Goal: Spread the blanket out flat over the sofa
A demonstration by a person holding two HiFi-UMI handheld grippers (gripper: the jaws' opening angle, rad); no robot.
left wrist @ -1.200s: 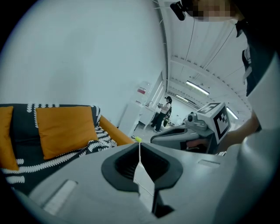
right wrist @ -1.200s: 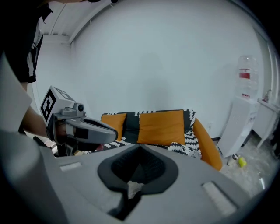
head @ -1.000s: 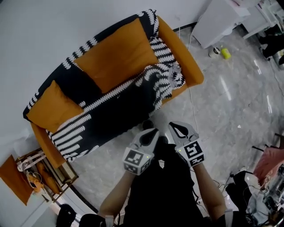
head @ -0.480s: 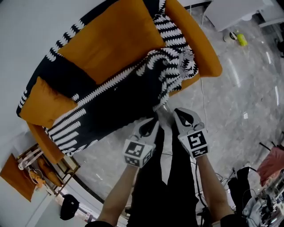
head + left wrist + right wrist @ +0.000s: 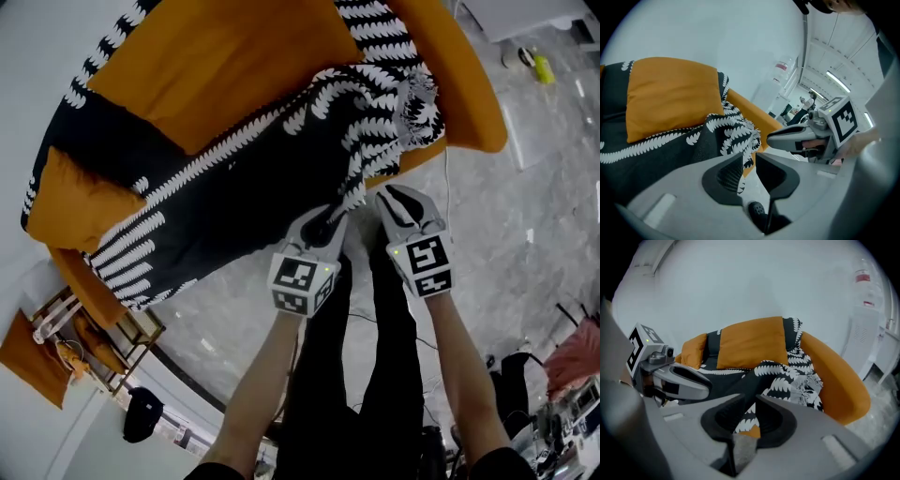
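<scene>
The black blanket (image 5: 234, 192) with its white leaf pattern lies across the seat of the orange sofa (image 5: 469, 89). It looks fairly smooth along the left stretch. Toward the right arm it is crumpled into a heap (image 5: 398, 103), and one corner hangs over the front edge.

The left gripper (image 5: 326, 220) and right gripper (image 5: 401, 199) hover side by side just off that hanging corner. Each has its jaws parted by a narrow gap with nothing between them, and the cloth shows only beyond the tips.

From where I stand, the heap is the trouble. If the jaws catch just one fold or the frayed edge, a pull could drag the smooth part off the seat instead of opening the bunch. The grippers are also very close together, so two grips on nearly the same spot would lift a rope of cloth rather than a flat sheet. The back cushions (image 5: 220, 66) sit on the blanket, so a hard tug might shift them or rumple the cloth beneath.
</scene>
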